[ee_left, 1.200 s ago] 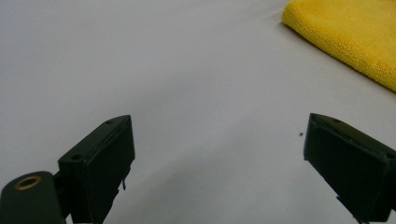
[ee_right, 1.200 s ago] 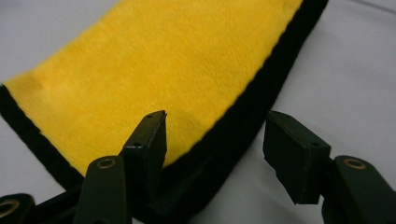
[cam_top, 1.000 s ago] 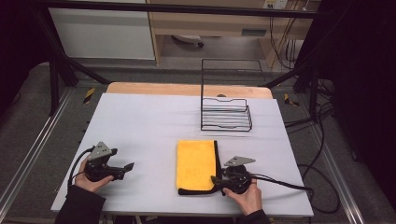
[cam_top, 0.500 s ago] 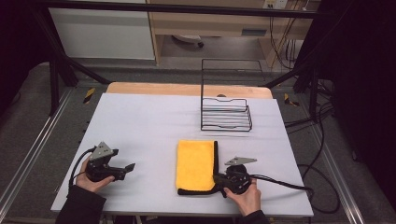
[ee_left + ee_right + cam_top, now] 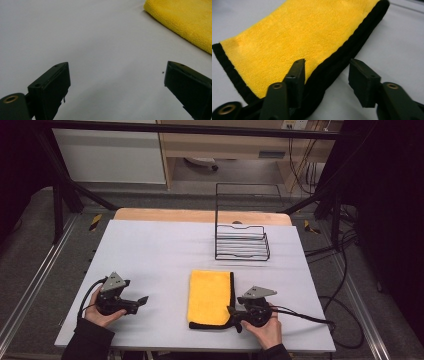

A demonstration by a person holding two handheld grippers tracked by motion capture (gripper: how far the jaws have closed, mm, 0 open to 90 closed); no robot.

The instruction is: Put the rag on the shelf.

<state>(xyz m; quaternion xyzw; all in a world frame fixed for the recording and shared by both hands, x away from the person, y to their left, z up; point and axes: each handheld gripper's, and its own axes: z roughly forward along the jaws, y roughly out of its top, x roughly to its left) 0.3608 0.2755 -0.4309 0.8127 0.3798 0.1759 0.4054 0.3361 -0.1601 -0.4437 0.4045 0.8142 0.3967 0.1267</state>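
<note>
A folded yellow cloth with a black edge lies flat near the table's front middle. My right gripper is at its front right corner, open, its jaws straddling the black edge: one jaw rests over the yellow top, the other over bare table. The cloth lies flat between them, not pinched. My left gripper rests on the table to the cloth's left, open, with nothing between its jaws. The cloth's corner shows at the upper right of the left gripper view.
A black wire rack with a tall back frame stands at the table's back right. The white table top ends in a wooden strip at the far side. Cables trail off the right side.
My right gripper has edged left onto the cloth's front right corner. The left gripper has barely shifted.
</note>
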